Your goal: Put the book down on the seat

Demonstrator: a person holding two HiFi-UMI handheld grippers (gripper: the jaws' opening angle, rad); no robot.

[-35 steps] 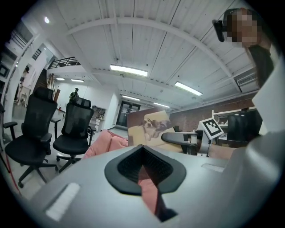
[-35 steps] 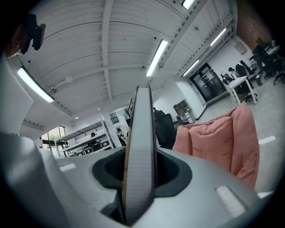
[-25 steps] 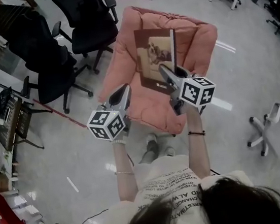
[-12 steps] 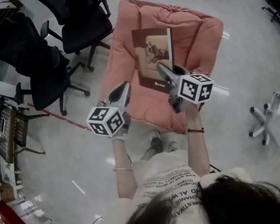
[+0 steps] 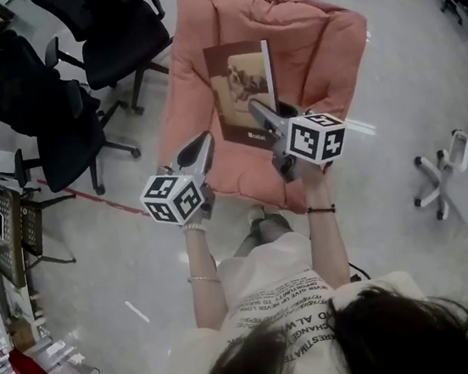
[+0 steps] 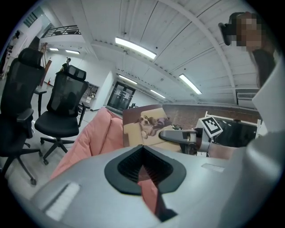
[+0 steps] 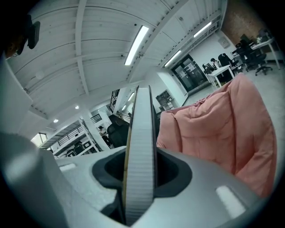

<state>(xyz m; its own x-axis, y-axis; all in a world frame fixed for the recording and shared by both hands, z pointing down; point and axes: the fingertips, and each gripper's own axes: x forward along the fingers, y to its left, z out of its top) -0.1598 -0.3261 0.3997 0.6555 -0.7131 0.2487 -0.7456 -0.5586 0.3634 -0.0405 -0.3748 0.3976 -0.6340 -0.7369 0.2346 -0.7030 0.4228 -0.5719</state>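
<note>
I held the left tool (image 5: 201,143) nearest me, its jaws together and empty. Just beside it, the right tool (image 5: 256,109) was clamped on the lower edge of the book (image 5: 241,78). The book stood upright over the pink seat (image 5: 322,42). I could not tell whether they touched. Black office chairs (image 5: 113,44) stood beyond.

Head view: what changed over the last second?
The right gripper brought the book a little lower against the pink chair, toward its seat. The camera also swung, so the chair slid up the frame. Nothing was taken hold of or let go. Unchanged: the right gripper stays clamped on the upright book's edge, and the left gripper stays empty beside it.
</note>
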